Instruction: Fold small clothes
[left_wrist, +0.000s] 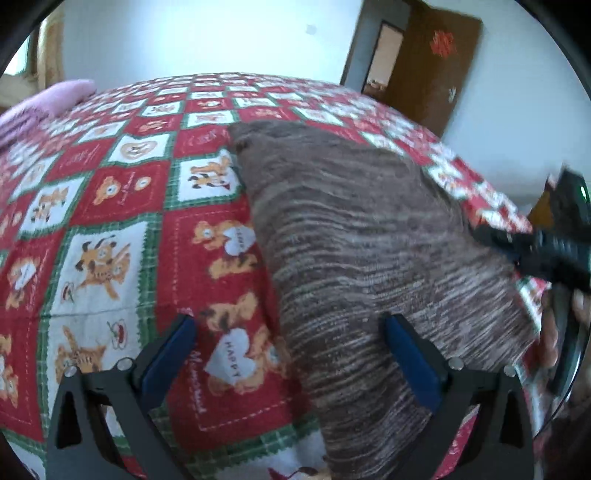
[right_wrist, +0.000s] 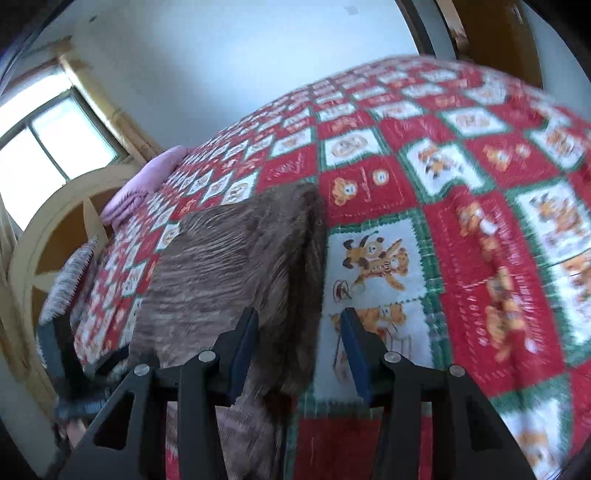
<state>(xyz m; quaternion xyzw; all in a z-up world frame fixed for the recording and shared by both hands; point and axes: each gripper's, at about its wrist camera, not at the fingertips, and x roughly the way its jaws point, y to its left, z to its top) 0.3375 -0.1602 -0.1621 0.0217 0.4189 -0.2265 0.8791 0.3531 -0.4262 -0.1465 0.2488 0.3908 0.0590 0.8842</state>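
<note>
Both the left gripper (left_wrist: 290, 354) and right gripper (right_wrist: 301, 347) are hanging open over the brown garment (left_wrist: 369, 240) near the bed's (left_wrist: 110, 229) front edge, risking pinching the bedspread too.

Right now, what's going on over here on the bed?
A person is folding a small brown striped knit garment on a bed covered by a red, green and white teddy-bear quilt. Each hand holds a set of tongs. The left tongs are wide open over the garment's near end, gripping nothing. The right tongs are partly open at the garment's edge, with cloth between the jaws but not pinched. A folded pink cloth lies at the far corner.
</note>
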